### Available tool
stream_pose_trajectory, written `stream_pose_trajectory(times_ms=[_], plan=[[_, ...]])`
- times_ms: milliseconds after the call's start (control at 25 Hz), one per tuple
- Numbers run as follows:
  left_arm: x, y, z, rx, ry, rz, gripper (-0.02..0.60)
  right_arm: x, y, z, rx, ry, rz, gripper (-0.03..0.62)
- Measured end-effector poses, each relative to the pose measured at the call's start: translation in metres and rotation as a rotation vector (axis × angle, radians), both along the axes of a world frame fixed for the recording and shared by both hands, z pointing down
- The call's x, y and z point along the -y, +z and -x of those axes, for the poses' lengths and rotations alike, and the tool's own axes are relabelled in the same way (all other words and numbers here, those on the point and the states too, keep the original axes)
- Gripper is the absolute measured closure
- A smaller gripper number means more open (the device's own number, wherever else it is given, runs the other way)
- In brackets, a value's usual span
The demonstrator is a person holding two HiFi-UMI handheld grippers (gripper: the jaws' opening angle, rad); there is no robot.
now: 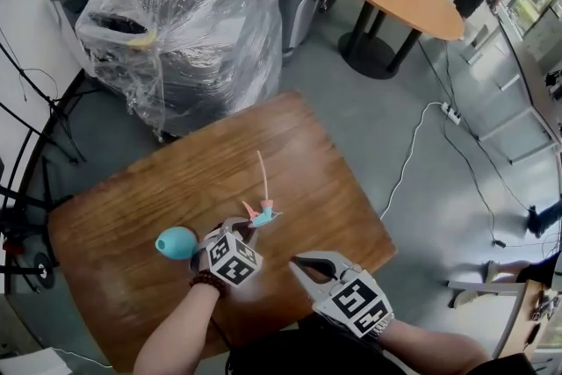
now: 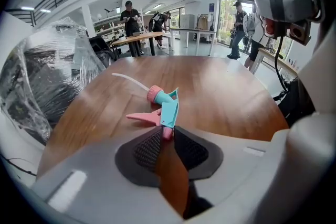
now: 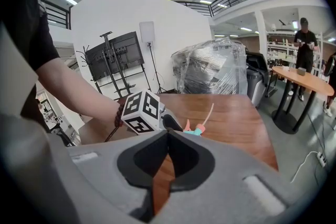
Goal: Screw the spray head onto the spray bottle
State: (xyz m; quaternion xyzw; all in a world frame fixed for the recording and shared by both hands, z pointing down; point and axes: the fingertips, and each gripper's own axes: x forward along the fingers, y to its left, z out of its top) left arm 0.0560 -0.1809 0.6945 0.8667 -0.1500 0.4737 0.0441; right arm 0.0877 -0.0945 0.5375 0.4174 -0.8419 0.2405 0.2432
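Teal spray head (image 2: pixel 169 106) w/ pink trigger (image 2: pixel 142 116), white tube (image 2: pixel 128 80).

In the head view, one end of the bottle (image 1: pixel 176 242) is covered by the left gripper (image 1: pixel 244 229). The nozzle tip of the spray head (image 1: pixel 262 212) is hidden between that gripper's pads. In the right gripper view, most of the spray head is hidden behind the left gripper. The right forearm (image 1: pixel 439 351) is cut off by the head view's bottom edge.
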Motion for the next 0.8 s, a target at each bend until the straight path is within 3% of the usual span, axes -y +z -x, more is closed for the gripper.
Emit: stream_pose_trajectory(times_ms=[320,600,680,800], plan=[[-0.002,-0.016,-0.003,-0.034,-0.024,-0.007,0.503,0.001,-0.002,-0.003,-0.033,-0.015,-0.023,0.602],[-0.018,-0.053,-0.006,-0.111,-0.068,0.039,0.506,0.003,0.001,-0.003,-0.151,-0.103,-0.058,0.602],[-0.023,-0.066,-0.007,-0.147,-0.096,0.072,0.506,0.005,0.003,-0.003,-0.207,-0.141,-0.072,0.516],[-0.031,-0.088,-0.005,-0.199,-0.145,0.135,0.506,0.010,0.007,-0.005,-0.370,-0.230,-0.143,0.482]])
